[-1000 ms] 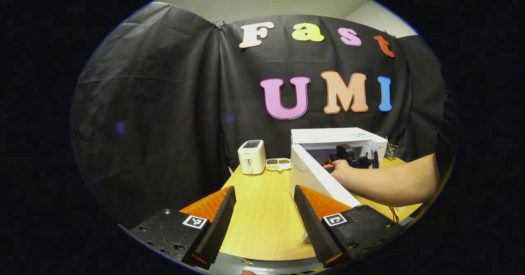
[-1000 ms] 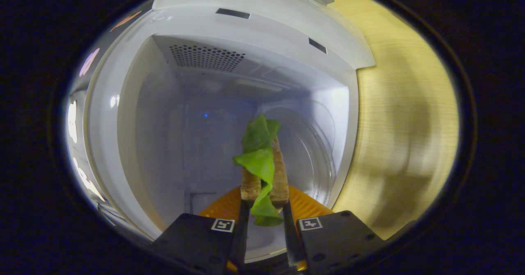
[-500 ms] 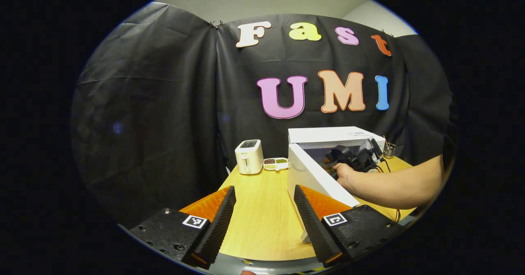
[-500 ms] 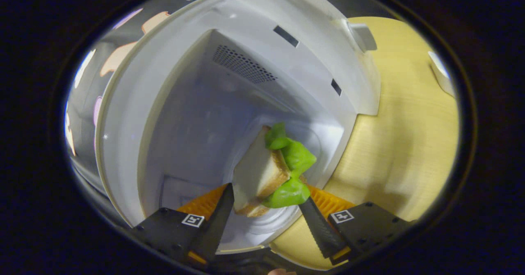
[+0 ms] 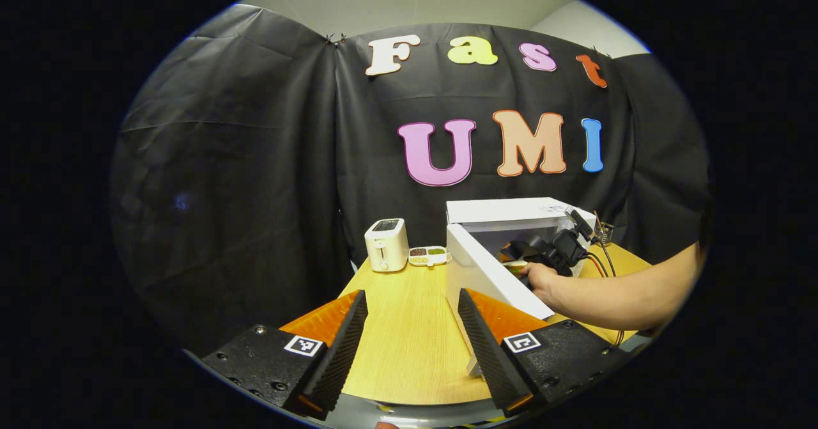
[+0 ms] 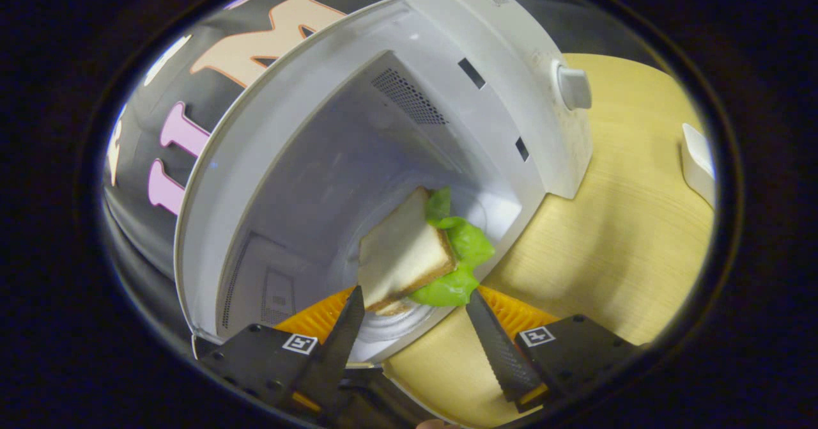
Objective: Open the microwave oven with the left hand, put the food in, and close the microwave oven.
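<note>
A white-bread sandwich with green lettuce (image 6: 412,259) lies inside the open white microwave oven (image 6: 358,135), just beyond the right gripper (image 6: 415,327), its fingers apart, while the left gripper (image 5: 409,346) hangs spread over the wooden table's (image 5: 409,327) near edge.

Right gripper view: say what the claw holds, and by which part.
Nothing: the right claw is open, and the sandwich lies inside the microwave.

I see the microwave (image 6: 358,128) mouth wide open, its door (image 5: 489,275) swung out over the table (image 5: 409,346); the sandwich (image 6: 409,256) sits inside, bare wood between toaster (image 5: 385,244) and door
</note>
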Motion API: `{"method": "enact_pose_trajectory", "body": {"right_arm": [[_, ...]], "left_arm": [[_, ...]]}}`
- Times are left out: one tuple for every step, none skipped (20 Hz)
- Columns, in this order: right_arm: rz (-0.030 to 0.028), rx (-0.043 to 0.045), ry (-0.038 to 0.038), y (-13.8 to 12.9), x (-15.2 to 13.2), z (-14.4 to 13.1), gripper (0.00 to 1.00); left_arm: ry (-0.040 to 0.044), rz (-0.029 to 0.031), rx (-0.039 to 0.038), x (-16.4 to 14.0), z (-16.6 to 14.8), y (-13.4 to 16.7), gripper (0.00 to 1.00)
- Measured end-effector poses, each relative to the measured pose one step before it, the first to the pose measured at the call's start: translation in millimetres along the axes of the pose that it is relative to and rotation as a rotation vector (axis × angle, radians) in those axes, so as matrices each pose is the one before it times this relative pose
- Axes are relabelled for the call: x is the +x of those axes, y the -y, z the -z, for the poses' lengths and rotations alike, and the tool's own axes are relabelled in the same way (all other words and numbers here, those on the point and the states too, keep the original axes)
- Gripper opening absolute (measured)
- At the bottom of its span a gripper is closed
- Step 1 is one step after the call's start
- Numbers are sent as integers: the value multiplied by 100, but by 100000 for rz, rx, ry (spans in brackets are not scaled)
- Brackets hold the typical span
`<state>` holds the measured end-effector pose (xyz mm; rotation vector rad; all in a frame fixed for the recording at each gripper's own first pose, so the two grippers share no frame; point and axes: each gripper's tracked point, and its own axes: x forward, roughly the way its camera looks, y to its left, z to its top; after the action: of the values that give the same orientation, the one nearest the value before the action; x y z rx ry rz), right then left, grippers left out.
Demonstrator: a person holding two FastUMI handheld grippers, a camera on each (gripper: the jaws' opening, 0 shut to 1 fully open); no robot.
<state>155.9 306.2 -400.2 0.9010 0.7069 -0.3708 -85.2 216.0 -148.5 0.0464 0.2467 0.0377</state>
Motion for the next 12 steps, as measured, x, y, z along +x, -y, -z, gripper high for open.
{"method": "enact_pose_trajectory", "body": {"right_arm": [[-743,-1655,-1498,157,-533,221,87],[-346,-2857,561,405,-898,-27,88],[-1360,-2898,2228,161,-603,-311,88],[-935,-4131,553,359,-695,25,88],[-838,-3391,46,411,-987,26,87],[-1005,-3050,-41,322,-840,-9,88],[-1608,-3416,853,215,-833,-247,88],[-1143,-4917,2358,461,-1029,-638,88],[-1054,-4497,1894,409,-790,-529,88],[-921,-5149,2064,481,-937,-668,87],[-198,-5324,2825,700,-1032,-1010,88],[-781,-5029,3921,610,-956,-1324,98]], "left_arm": [[338,-189,76,-18,-65,-125,92],[208,-334,235,56,94,-122,88],[-14,-642,390,87,52,-178,88],[95,-886,342,10,70,-450,87],[3,-572,296,68,-72,-434,88],[363,-155,207,-12,99,-126,88],[368,67,271,-28,-65,-119,88],[223,112,551,-23,109,-75,87],[385,117,774,47,-47,-118,87],[457,423,439,34,-88,-17,88],[290,605,194,112,-128,105,88],[79,496,405,60,194,68,87]]}}
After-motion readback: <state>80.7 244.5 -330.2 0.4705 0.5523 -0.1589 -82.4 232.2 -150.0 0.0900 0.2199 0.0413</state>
